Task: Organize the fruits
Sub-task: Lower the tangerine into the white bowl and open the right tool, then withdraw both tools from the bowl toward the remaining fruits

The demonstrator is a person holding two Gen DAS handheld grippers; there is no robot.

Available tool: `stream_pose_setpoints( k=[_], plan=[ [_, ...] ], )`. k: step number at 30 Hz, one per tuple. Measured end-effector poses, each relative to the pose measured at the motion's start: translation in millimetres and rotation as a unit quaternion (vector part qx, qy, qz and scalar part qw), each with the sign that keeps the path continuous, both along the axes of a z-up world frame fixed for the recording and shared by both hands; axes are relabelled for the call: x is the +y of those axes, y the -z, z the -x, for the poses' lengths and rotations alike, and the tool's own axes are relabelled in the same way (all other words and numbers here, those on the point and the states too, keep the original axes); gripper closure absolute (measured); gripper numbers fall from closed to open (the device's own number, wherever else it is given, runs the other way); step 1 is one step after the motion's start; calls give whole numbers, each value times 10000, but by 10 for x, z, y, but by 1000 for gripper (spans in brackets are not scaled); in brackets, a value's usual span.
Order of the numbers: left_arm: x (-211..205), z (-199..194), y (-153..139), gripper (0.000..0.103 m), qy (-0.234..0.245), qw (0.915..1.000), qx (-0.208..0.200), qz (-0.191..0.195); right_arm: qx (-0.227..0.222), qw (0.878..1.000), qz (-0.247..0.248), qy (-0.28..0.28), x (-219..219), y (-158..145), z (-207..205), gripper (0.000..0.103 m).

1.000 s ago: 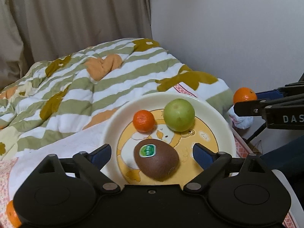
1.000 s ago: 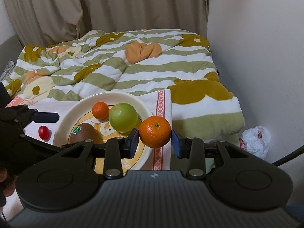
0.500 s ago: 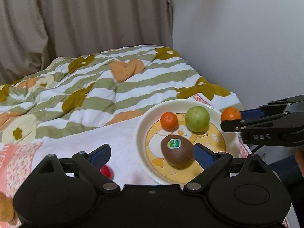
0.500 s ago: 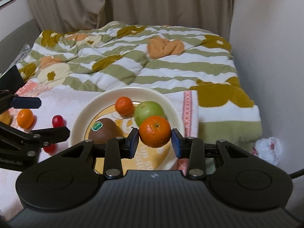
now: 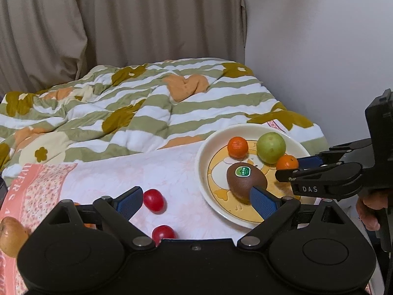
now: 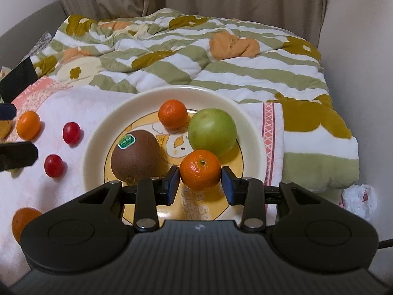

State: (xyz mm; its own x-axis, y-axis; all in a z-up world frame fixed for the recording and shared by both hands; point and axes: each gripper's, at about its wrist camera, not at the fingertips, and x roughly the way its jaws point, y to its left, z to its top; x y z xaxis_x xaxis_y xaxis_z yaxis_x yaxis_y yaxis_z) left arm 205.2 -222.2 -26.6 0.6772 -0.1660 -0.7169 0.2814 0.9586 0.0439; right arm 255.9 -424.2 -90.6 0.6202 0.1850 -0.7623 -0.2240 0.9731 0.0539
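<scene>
A cream plate [image 6: 250, 132] with a duck print lies on the bed. On it are a kiwi [image 6: 135, 156], a green apple [image 6: 212, 131] and a small mandarin [image 6: 172, 116]. My right gripper [image 6: 200, 184] is shut on a second mandarin [image 6: 200, 169] and holds it low over the plate's front, beside the apple; it also shows in the left wrist view [image 5: 287, 162]. My left gripper [image 5: 196, 202] is open and empty, left of the plate [image 5: 203, 152], with a red tomato [image 5: 153, 200] between its fingers' line.
On the pink-white cloth [image 6: 86, 95] left of the plate lie two red tomatoes [image 6: 71, 133] [image 6: 53, 165], two oranges [image 6: 28, 125] [image 6: 23, 221] and a brownish fruit [image 5: 11, 236]. A striped quilt [image 6: 196, 56] lies behind. A wall stands at the right.
My right gripper has carried the mandarin left and down over the plate. My left gripper has swung left, away from the plate, toward the tomatoes.
</scene>
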Motion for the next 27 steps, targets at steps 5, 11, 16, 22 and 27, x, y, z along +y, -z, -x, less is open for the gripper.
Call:
stream_pose_setpoints(
  k=[5,11,16,22,27],
  plan=[
    [-6,44,11,7,-91,10000,-6,-35,-204,9994,250,-146,41,-1,64,22],
    [10,156,-58,6,-157,9998,-75,-35,-460,9977,449,-197,37,-148,236,3],
    [25,320,-174,6,-218,9996,-197,5,-552,9979,306,-128,-21,-315,386,3],
    [141,563,-342,6,-354,9986,-352,156,-693,9970,275,-195,11,-552,613,3],
    [270,753,-514,6,-501,9975,-493,101,-707,9969,193,-269,122,-746,798,3]
  ],
)
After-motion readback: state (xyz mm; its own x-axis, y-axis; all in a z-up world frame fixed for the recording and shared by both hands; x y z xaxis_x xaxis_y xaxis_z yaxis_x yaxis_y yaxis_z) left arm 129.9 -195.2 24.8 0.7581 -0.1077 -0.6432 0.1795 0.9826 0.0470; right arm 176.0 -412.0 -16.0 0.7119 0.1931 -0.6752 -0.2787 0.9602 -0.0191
